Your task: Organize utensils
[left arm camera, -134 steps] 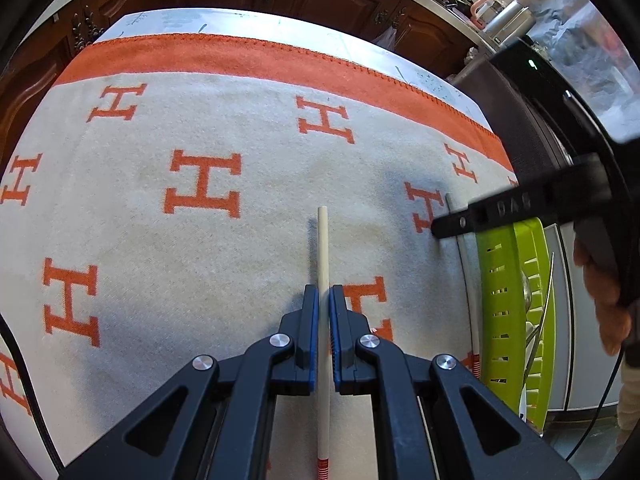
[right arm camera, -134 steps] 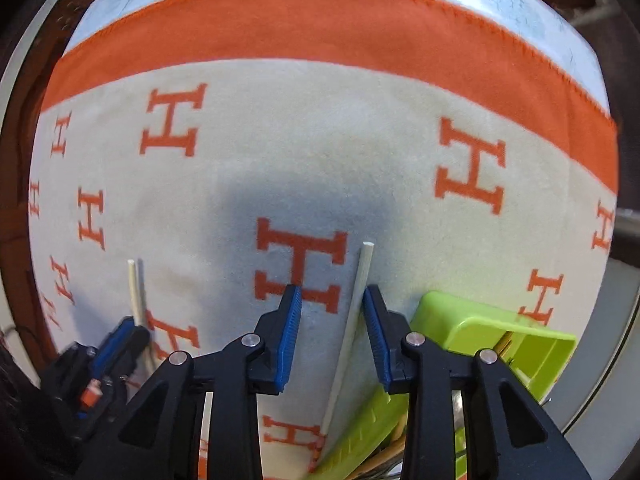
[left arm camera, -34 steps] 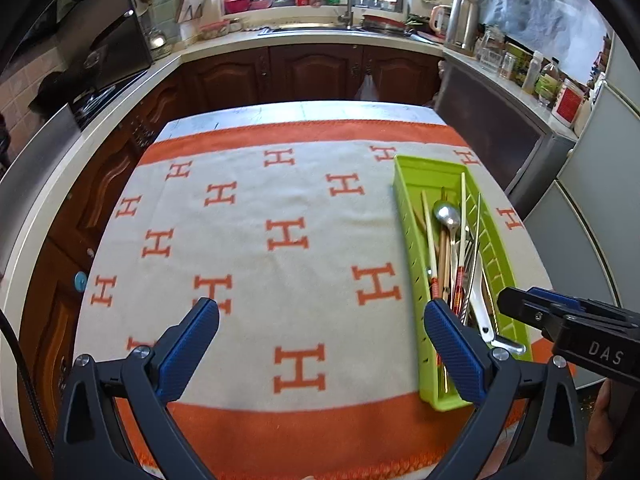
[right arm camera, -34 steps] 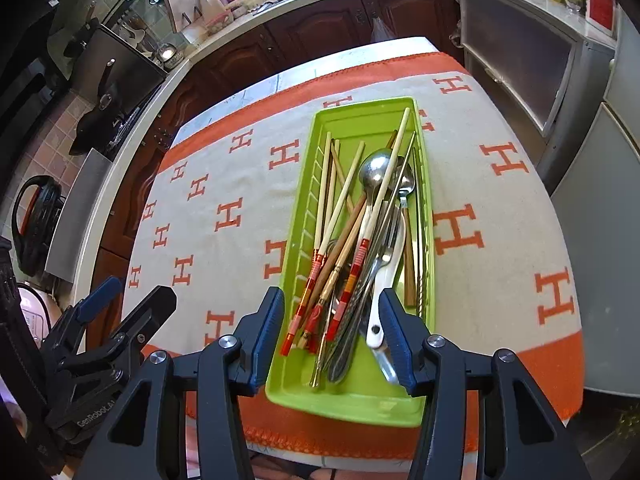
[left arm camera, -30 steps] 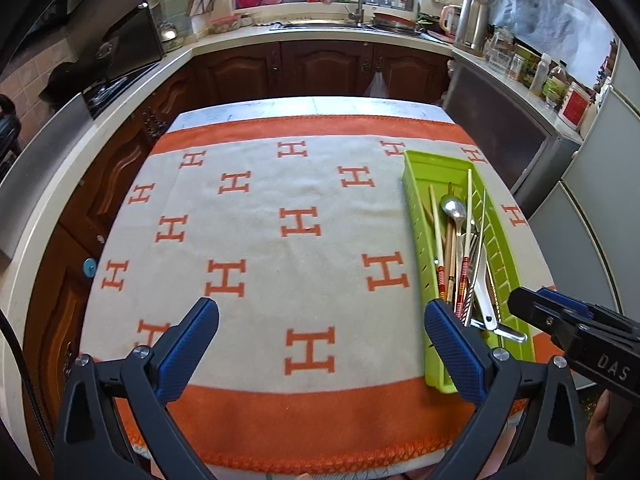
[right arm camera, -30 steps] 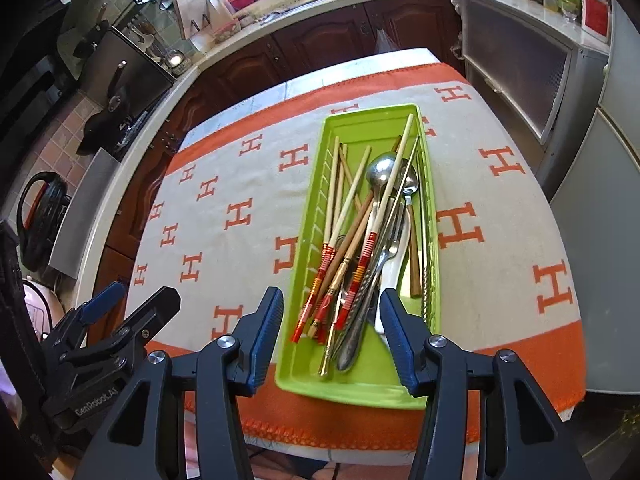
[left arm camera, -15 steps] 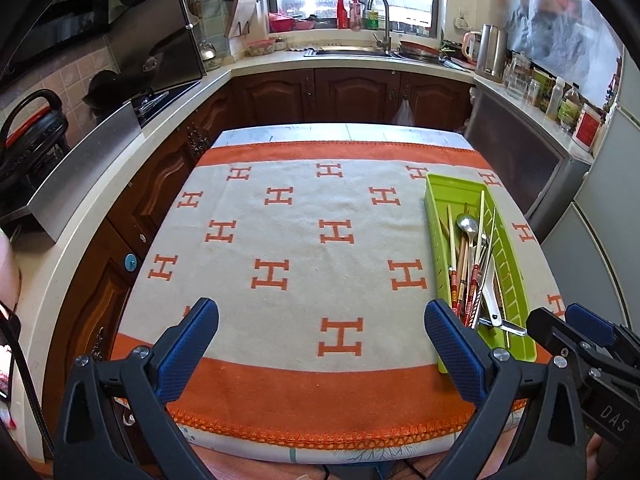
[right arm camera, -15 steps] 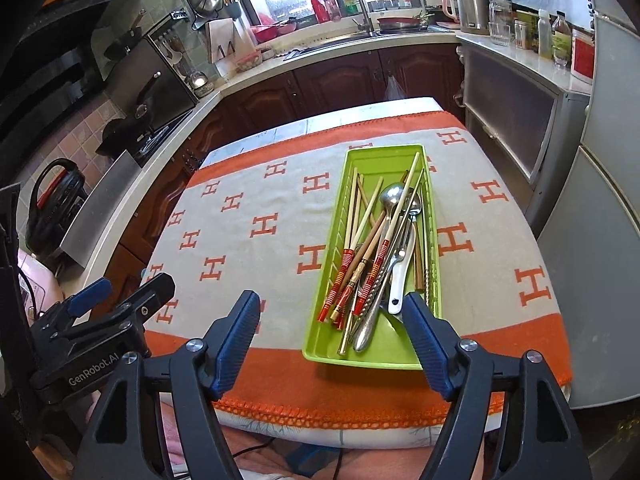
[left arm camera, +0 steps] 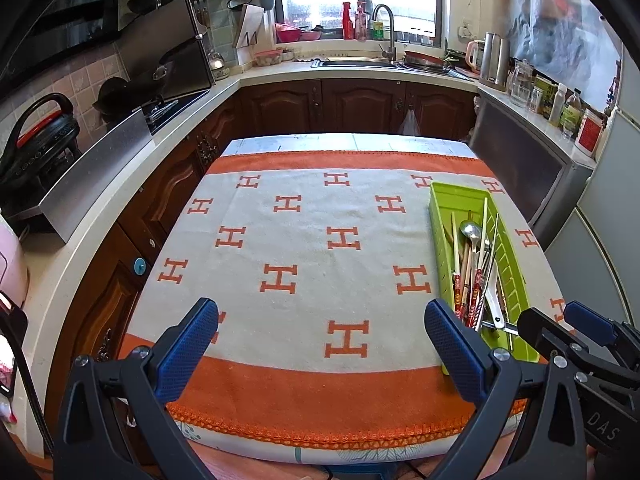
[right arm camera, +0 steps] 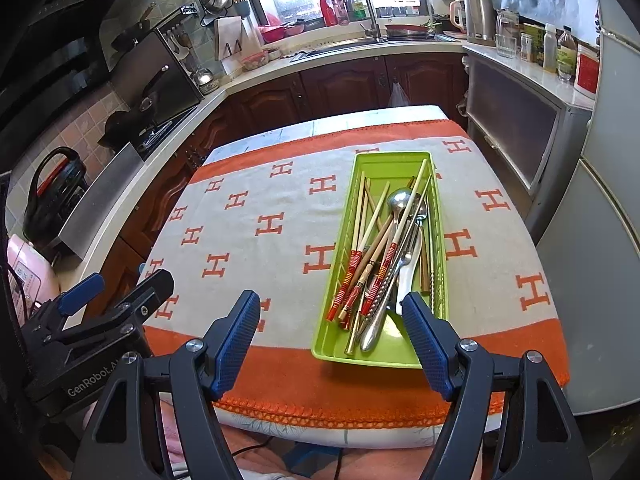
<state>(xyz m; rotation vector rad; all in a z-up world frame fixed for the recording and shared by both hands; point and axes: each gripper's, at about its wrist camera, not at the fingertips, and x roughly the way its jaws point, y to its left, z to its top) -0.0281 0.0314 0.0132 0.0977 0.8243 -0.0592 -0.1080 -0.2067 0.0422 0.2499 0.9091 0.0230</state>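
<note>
A long green tray [right arm camera: 383, 165] lies on the right side of the cloth-covered table and is also in the left wrist view [left arm camera: 437, 208]. It holds several chopsticks with red-banded ends [right arm camera: 352, 268], a metal spoon [right arm camera: 400, 200] and other cutlery, all piled lengthwise. My right gripper [right arm camera: 330, 301] hangs open above the tray's near end with nothing between its fingers. My left gripper [left arm camera: 318, 312] is wide open over the bare cloth near the table's front edge, also holding nothing. Each gripper shows at the edge of the other's view: right [left arm camera: 568, 328], left [right arm camera: 116, 284].
The cream cloth with orange H marks [left arm camera: 280, 220] covers the table; its orange hem [left arm camera: 320, 396] hangs at the near edge. Wooden cabinets and a stove counter [left arm camera: 100, 148] run along the left, a sink [left arm camera: 360, 62] at the back, a grey fridge [right arm camera: 600, 200] on the right.
Both grippers have drawn back and up from the table, so more of the kitchen shows. The right jaws have spread wider. The chopsticks handled earlier now lie in the tray.
</note>
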